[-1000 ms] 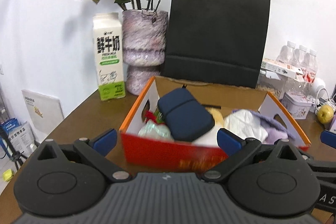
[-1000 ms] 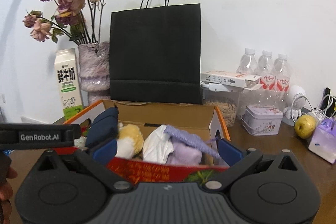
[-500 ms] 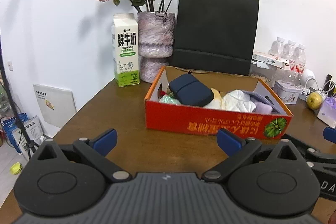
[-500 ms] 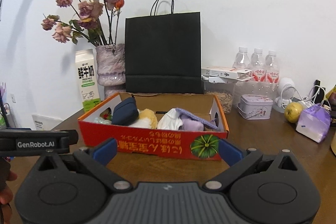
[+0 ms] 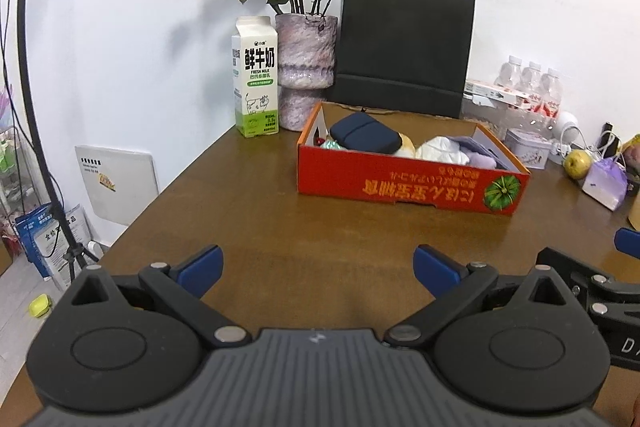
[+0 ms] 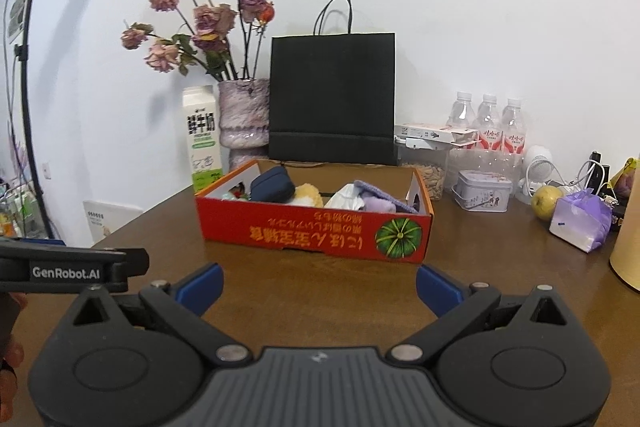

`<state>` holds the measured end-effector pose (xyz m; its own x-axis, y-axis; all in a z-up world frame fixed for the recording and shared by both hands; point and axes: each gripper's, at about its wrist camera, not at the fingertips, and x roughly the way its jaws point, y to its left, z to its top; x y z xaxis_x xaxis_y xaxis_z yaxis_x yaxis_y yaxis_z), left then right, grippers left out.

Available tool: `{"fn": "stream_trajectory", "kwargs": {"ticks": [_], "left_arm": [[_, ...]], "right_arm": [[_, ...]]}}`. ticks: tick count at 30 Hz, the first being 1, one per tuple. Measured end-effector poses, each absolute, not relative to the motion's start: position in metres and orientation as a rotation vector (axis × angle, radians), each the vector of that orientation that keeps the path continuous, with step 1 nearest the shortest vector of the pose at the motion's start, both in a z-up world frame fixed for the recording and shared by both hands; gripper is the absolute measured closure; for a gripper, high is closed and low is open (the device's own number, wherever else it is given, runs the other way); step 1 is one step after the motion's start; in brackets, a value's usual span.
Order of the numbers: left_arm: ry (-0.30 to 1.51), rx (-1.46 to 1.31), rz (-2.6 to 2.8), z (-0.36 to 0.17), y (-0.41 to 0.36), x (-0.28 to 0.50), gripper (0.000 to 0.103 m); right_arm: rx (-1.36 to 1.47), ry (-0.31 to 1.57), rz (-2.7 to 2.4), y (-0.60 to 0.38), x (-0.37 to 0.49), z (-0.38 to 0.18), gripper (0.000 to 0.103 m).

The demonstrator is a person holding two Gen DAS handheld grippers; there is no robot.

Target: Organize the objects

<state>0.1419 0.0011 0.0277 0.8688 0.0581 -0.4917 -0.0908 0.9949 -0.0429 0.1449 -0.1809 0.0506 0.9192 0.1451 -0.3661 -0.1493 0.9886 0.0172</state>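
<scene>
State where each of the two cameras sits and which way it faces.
Left wrist view: on the left gripper, facing across the table at the red box; its own open blue-tipped fingers and part of the right gripper show.
Right wrist view: on the right gripper, facing the red box more squarely; its open fingers show.
Shared: red box, milk carton, black bag.

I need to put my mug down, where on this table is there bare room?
Bare wood lies between the red box and the left hand-held gripper, and left of the box toward the milk carton. Right of the box is crowded: tin, apple, purple tissue pack.
</scene>
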Motion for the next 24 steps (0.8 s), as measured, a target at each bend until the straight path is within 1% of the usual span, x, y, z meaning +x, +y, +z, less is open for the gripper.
{"fn": "stream_trajectory", "kwargs": {"ticks": [13, 24], "left_arm": [[0.492, -0.016, 0.052, 0.035, -0.005, 0.064, 0.0], [0.47, -0.01, 0.052, 0.042, -0.008, 0.039, 0.0]], "right_arm": [[-0.024, 0.387, 0.18, -0.184, 0.075, 0.06, 0.0], [-0.028, 0.371, 0.195, -0.189, 0.044, 0.066, 0.0]]}}
